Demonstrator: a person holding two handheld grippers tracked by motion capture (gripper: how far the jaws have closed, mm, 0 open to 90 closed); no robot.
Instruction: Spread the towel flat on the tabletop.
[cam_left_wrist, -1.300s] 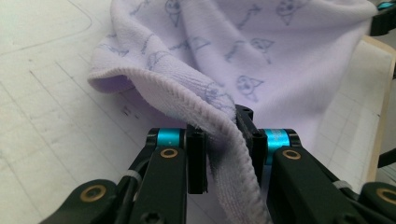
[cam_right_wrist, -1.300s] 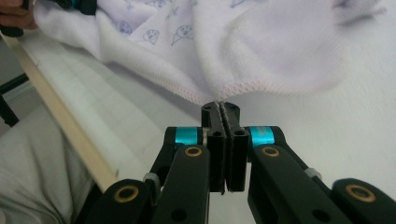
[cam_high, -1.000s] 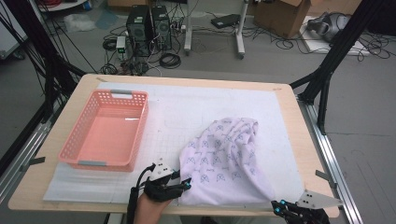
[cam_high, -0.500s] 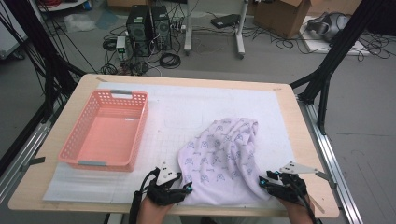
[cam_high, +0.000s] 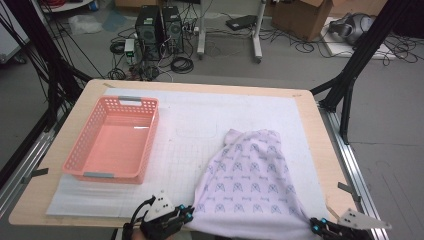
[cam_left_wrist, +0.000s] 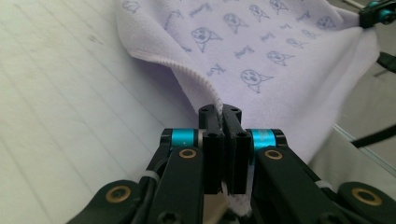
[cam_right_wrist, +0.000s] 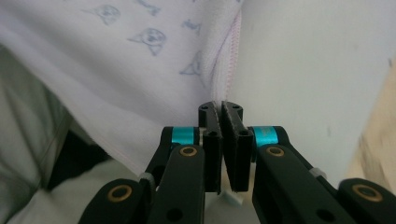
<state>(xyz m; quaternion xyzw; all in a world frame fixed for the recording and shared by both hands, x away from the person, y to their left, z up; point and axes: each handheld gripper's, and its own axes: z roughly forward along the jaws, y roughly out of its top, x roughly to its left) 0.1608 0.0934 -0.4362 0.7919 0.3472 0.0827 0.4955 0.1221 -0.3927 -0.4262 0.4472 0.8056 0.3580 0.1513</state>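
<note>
Basket: a pink plastic basket (cam_high: 114, 141) with slotted walls stood on the left part of the white mat (cam_high: 190, 120), its long side running away from the person; nothing lay inside it, only its pink floor showed.
Table: a pale wooden table (cam_high: 320, 145) carried the mat, which covered most of its top.
Cloth, look: a pale lilac towel (cam_high: 250, 185) printed all over with small grey-blue cartoon faces and marks, with a stitched hem along its edge; the weave looked soft and looped in the left gripper view (cam_left_wrist: 261, 51).
Cloth, place: it lay on the right half of the mat, well apart from the basket, narrow at its far end and spreading wide toward the near table edge, where its two near corners were drawn out to either side.
Left gripper (cam_high: 187, 212): jaws had just closed and were clamped on the near left corner of the towel, the hem pinched between the pads (cam_left_wrist: 223, 114).
Right gripper (cam_high: 316, 226): jaws had just closed and were pressed together on the near right corner, the hem caught between them (cam_right_wrist: 219, 109).
</note>
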